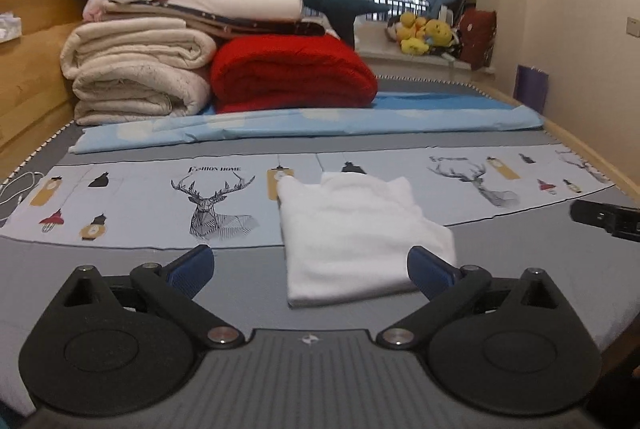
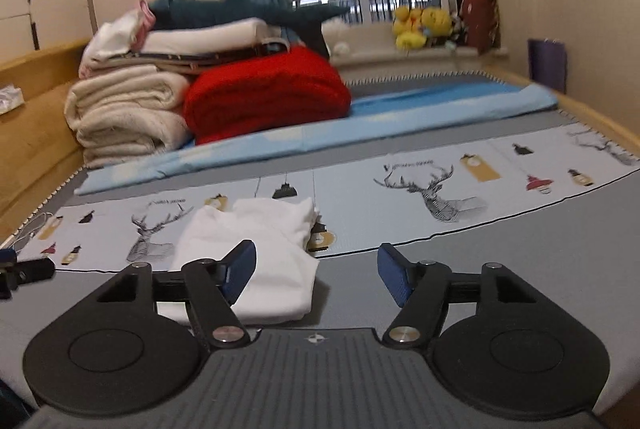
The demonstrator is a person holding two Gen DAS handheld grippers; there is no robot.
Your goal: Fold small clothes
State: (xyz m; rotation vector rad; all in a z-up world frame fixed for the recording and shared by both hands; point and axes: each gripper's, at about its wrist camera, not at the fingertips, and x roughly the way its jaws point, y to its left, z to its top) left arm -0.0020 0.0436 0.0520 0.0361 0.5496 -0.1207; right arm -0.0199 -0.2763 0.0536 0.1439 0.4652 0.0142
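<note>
A small white garment (image 1: pixel 352 233) lies folded flat on the grey bed, partly over a pale blue deer-print cloth (image 1: pixel 168 201). My left gripper (image 1: pixel 310 263) is open and empty, just in front of the garment's near edge. In the right wrist view the same garment (image 2: pixel 260 249) lies to the left of centre. My right gripper (image 2: pixel 316 271) is open and empty, with its left finger (image 2: pixel 240 269) in front of the garment's right side. The right gripper's tip also shows at the left wrist view's right edge (image 1: pixel 608 217).
A stack of folded cream and red blankets (image 1: pixel 224 69) with other clothes on top stands at the far left of the bed. A folded light blue sheet (image 1: pixel 320 121) lies across the bed behind the print cloth. Wooden bed rails (image 1: pixel 28 77) run along both sides.
</note>
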